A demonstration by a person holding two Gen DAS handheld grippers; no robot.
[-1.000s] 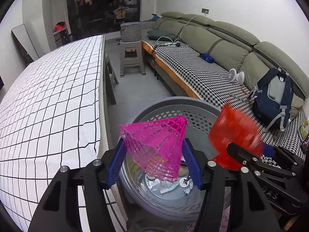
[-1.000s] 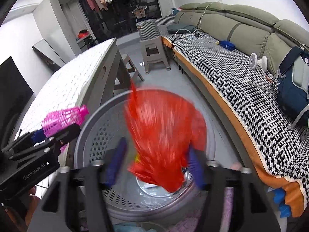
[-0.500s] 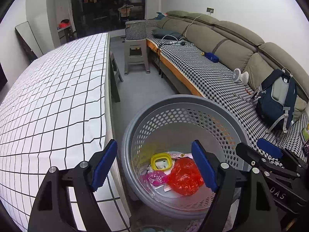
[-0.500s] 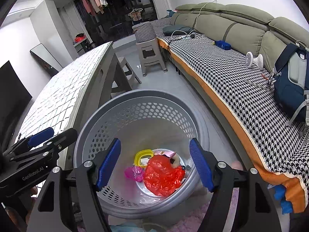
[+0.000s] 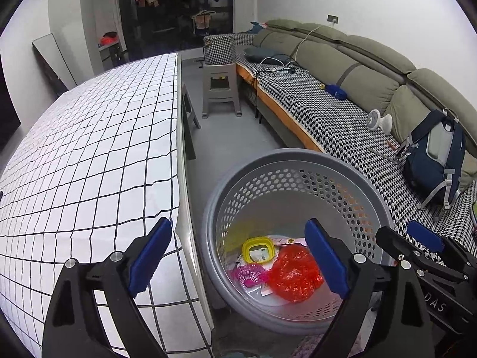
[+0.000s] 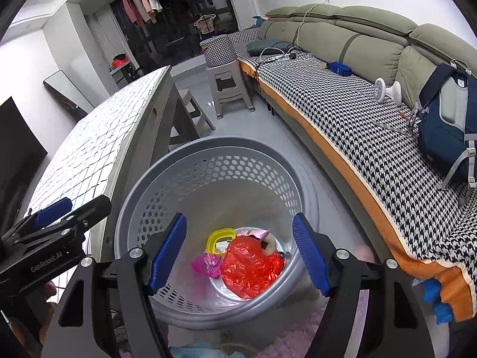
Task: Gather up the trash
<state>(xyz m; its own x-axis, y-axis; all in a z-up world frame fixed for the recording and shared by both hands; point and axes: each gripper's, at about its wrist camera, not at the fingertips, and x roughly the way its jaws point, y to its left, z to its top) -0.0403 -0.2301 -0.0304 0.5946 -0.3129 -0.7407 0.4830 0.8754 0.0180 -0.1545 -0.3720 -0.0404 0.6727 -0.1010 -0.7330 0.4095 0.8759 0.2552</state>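
Note:
A grey perforated basket (image 5: pixel 286 161) stands on the floor between the table and the sofa; it also shows in the right wrist view (image 6: pixel 214 146). In it lie a crumpled red plastic bag (image 5: pixel 293 273) (image 6: pixel 250 265), a pink mesh piece (image 5: pixel 249 273) (image 6: pixel 206 264), a yellow lid (image 5: pixel 258 249) (image 6: pixel 219 238) and paper scraps. My left gripper (image 5: pixel 238 256) is open and empty above the basket's near left rim. My right gripper (image 6: pixel 240 253) is open and empty above the basket's middle.
A table with a white grid cloth (image 5: pixel 89 161) stands left of the basket. A long sofa with a houndstooth cover (image 5: pixel 342 125) runs along the right, with a blue backpack (image 5: pixel 435 158) on it. A grey stool (image 5: pixel 219 92) stands further back.
Both grippers opened. The pink mesh piece dropped from the left gripper and the red bag from the right into the basket. Since then both grippers have lifted a little.

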